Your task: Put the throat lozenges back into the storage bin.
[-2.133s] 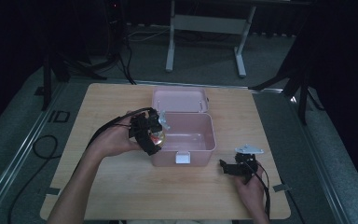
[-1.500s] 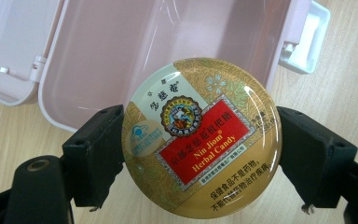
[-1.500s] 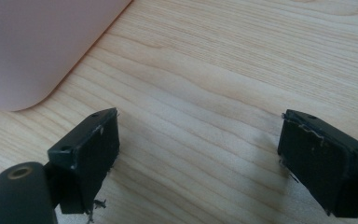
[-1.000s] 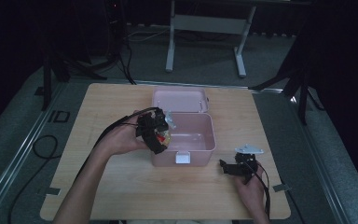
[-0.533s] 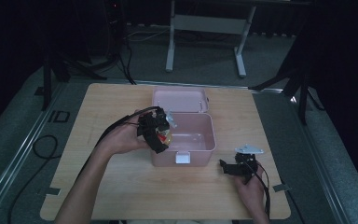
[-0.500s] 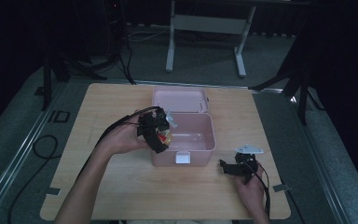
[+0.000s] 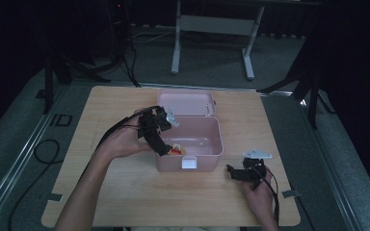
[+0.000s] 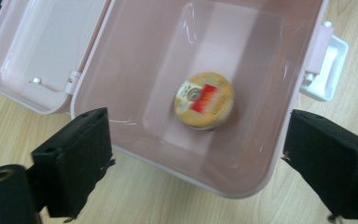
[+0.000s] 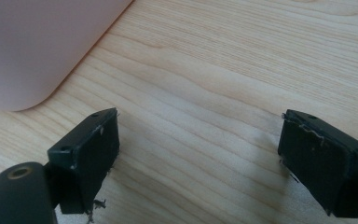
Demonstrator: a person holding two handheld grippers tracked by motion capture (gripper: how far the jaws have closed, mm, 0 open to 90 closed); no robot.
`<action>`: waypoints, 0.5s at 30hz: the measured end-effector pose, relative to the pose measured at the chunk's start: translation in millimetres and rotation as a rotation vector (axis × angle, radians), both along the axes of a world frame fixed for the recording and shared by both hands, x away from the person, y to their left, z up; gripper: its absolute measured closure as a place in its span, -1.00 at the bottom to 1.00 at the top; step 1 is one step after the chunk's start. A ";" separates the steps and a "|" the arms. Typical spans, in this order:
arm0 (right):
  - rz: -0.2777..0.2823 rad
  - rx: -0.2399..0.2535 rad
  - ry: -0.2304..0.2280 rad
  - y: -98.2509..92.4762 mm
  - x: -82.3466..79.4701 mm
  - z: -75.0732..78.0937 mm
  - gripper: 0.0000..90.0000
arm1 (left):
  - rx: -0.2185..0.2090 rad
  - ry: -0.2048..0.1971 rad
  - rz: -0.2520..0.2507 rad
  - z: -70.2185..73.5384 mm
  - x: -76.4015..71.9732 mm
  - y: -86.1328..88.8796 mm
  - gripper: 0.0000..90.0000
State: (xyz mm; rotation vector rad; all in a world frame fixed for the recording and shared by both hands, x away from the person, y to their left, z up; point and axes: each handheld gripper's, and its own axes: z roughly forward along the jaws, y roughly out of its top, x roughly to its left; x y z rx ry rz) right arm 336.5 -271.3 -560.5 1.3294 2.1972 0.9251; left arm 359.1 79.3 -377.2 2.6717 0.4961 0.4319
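My left hand-held gripper (image 7: 166, 147) hangs over the near left corner of the pink box (image 7: 207, 126), pointing down into it. Its jaws have just been opening and now stand wide apart with nothing between them. From the high view I get only an orange-red fleck of the tin (image 7: 174, 151) beside the tips; my left gripper view shows it whole: the round tin (image 8: 204, 101) lies flat on the box floor, label up, below and between the jaws, touched by neither (a little blurred). That view also shows the box (image 8: 121, 60) rim running just ahead of both jaws, the open lid (image 8: 37, 46) lying back past the left one, and the white latch (image 8: 328, 70) at the far right edge.

My right hand-held gripper (image 7: 241, 173) rests low on the surface (image 7: 115, 192), well right of the box, jaws apart and empty. Its own view adds bare wood (image 9: 214, 93) ahead and the box's rounded corner (image 9: 32, 51) up left, with free room between.
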 end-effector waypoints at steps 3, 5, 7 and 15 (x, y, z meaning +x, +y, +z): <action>0.000 0.000 0.000 0.0 0.0 0.0 -0.73 | -0.003 0.002 0.002 0.2 -0.3 1.5 -0.77; 0.000 0.000 0.000 0.0 0.0 0.0 -0.73 | 0.001 0.002 0.001 0.5 -0.4 2.4 -0.77; 0.000 0.000 0.000 0.0 0.0 0.0 -0.73 | -0.001 0.001 0.004 1.0 -0.9 3.3 -0.77; 0.000 0.000 0.000 0.0 0.0 0.0 -0.73 | -0.004 -0.005 0.016 3.1 -1.7 9.1 -0.76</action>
